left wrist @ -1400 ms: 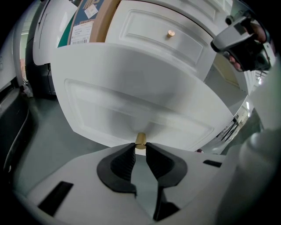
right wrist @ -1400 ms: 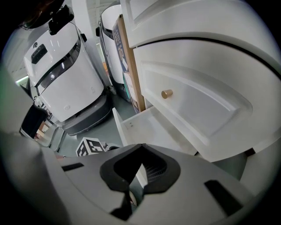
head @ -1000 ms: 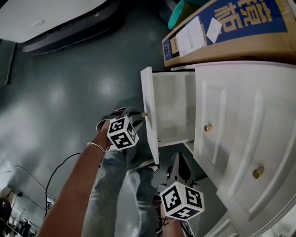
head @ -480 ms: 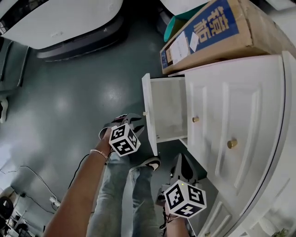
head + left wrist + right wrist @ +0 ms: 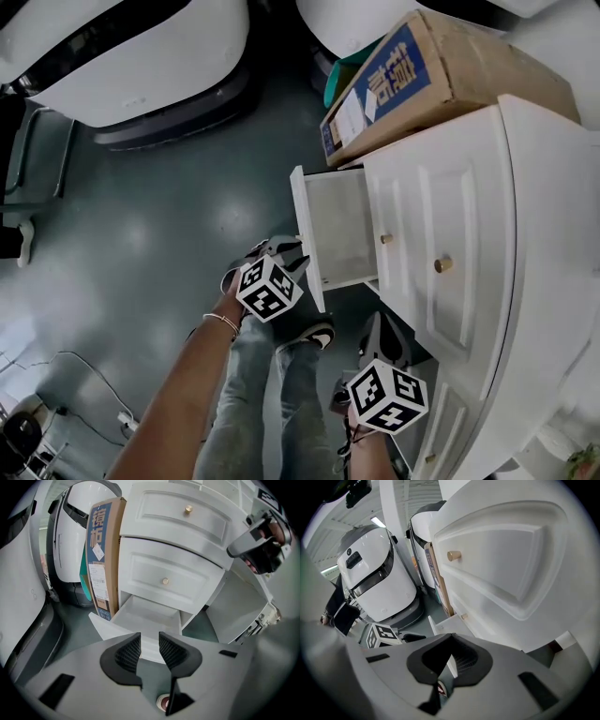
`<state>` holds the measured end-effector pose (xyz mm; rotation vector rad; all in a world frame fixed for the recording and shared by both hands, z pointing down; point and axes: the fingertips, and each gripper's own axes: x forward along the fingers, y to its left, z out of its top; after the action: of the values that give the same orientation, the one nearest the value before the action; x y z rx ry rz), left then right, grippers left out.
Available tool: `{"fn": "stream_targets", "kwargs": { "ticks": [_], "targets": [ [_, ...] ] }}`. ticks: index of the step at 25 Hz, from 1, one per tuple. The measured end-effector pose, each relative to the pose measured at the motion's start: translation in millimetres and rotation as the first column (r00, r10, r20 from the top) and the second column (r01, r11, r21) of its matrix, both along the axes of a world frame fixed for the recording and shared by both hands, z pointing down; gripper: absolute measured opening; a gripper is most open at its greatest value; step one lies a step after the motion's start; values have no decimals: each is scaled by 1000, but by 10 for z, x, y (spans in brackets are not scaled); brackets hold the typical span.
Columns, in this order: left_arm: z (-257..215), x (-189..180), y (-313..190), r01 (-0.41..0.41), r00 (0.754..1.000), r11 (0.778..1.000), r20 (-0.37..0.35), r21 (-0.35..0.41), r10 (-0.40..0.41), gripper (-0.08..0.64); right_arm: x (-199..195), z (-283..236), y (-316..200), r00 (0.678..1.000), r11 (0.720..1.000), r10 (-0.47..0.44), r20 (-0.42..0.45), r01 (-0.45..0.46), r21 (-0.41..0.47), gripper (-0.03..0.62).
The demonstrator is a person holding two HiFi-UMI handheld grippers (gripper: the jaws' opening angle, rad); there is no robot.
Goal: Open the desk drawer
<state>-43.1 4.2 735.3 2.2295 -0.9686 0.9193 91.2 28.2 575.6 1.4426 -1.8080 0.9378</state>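
The white desk (image 5: 525,216) stands at the right, and its bottom drawer (image 5: 339,228) is pulled out, empty inside (image 5: 147,613). The drawer's front panel (image 5: 307,239) faces my left gripper (image 5: 284,249). That gripper hangs just in front of the panel, clear of it, jaws a little apart with nothing between them (image 5: 150,641). My right gripper (image 5: 380,339) hangs lower, beside the desk's side, with its jaws closed and empty (image 5: 451,637). Two upper drawers are closed, each with a brass knob (image 5: 386,238) (image 5: 442,265).
A long cardboard box (image 5: 422,70) leans against the desk beside the open drawer. White machines (image 5: 122,56) stand on the dark green floor beyond it. The person's legs and shoes (image 5: 314,335) are under the grippers. A cable (image 5: 84,361) lies on the floor at the left.
The head view has swung, so the desk looks smaller and steeper. The left gripper has come slightly away from the drawer front. The drawer stays pulled out.
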Motion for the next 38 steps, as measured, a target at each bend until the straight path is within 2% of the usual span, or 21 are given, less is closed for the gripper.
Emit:
{"fn": "stream_targets", "kwargs": {
  "ticks": [15,28,38],
  "targets": [
    [-253,421,-229,-104,995,994,2,27,104,130,262,-194,18,994,994,111,13,-111,15,7],
    [-342,912,-620,-193,981,980,-2,57,193,130,579,-162,183,968,968,250,21,-250,-3,6],
    [-370,1175,-808,-231,973,971,11,65,231,130,678,-127,234,952,953,303,38,-302,-26,6]
  ]
}}
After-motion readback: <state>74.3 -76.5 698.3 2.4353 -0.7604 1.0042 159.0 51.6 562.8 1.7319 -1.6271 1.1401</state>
